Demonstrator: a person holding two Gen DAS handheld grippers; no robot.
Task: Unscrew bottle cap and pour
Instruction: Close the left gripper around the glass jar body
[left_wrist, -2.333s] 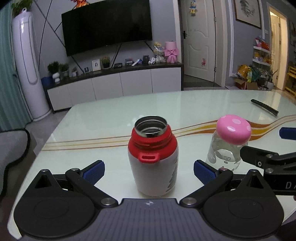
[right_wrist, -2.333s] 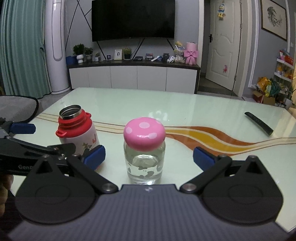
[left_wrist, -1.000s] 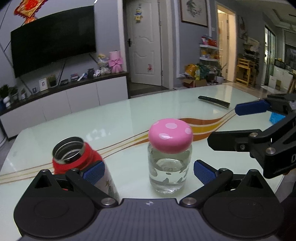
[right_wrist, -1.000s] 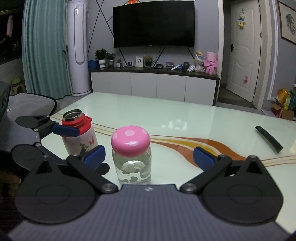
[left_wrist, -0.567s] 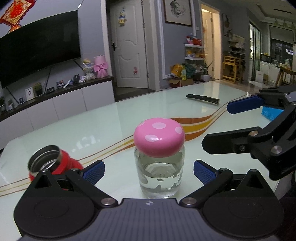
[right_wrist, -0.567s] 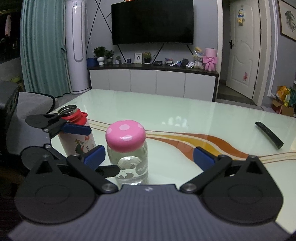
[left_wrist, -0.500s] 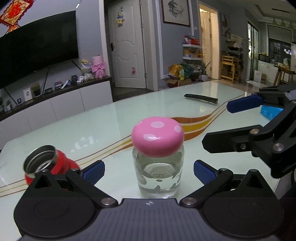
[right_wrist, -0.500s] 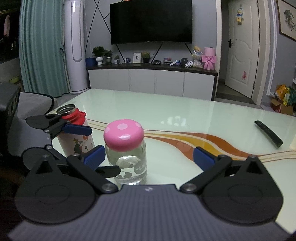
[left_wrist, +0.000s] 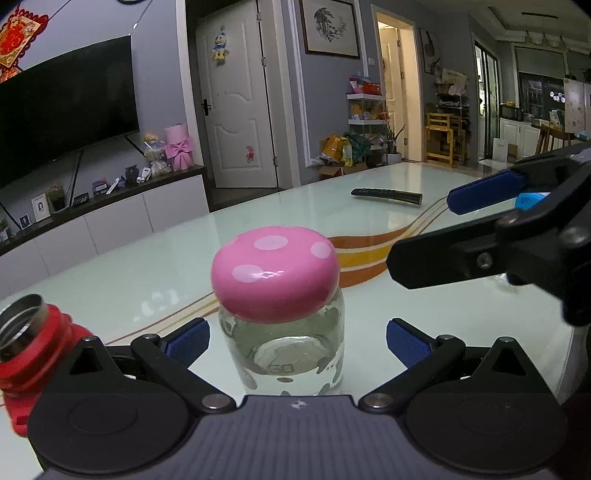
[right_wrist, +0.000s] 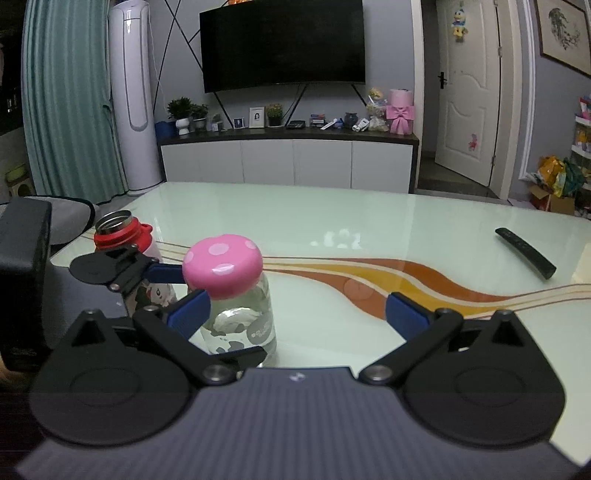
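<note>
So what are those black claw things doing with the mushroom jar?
A person holds a gripper in each hand. The left gripper is open around the glass bottle with the pink spotted cap, not squeezing it yet. The right gripper is open too, beside the cap. The cap is on. The red flask stands open nearby on the table.

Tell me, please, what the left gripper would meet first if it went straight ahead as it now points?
Most likely the glass bottle, standing between the left gripper's open fingers below its pink cap; the fingers seem not to touch it.

Two bottles (left_wrist: 284, 347) (left_wrist: 26, 343), one remote (left_wrist: 386, 194)
</note>
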